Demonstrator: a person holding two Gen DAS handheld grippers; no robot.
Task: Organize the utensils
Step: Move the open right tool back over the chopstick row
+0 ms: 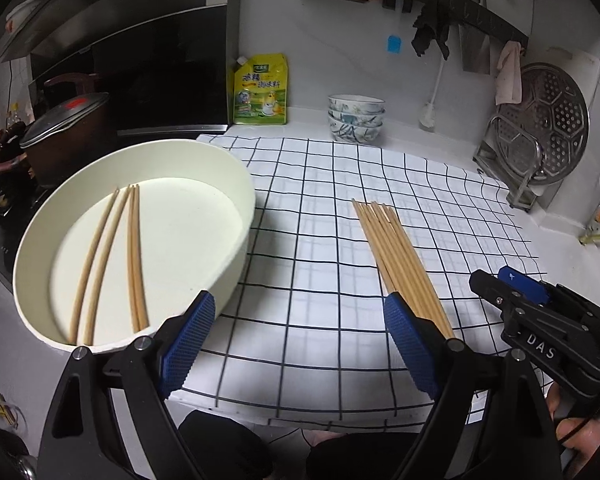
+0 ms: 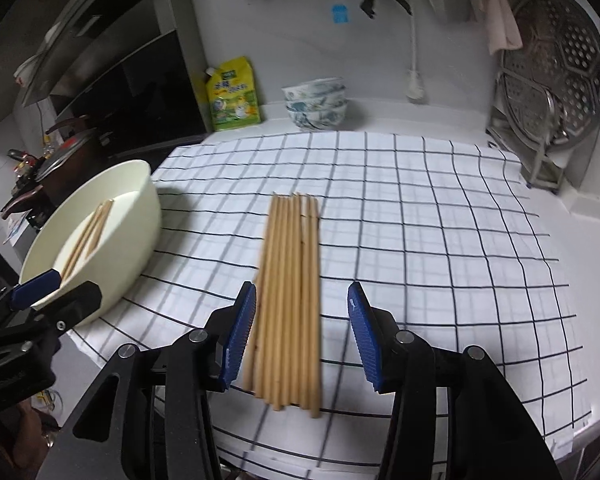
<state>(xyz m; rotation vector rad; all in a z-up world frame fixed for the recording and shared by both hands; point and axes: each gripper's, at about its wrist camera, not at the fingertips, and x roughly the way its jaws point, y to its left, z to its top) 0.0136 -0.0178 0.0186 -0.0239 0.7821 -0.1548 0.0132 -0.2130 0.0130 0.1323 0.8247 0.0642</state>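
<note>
Hovering fingers (image 2: pixel 302 336) over chopsticks (image 2: pixel 290 292)

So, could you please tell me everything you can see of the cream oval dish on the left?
The cream oval dish is a shallow, smooth, matte-looking basin with upright walls and a flat pale floor. It sits upright at the left edge of the checked cloth, partly overhanging it onto the counter beside the stove. Four chopsticks lie lengthwise on its floor, two close together and two slightly spread. Nothing grips it; the left gripper hovers by its near rim, jaws open and empty.
</note>
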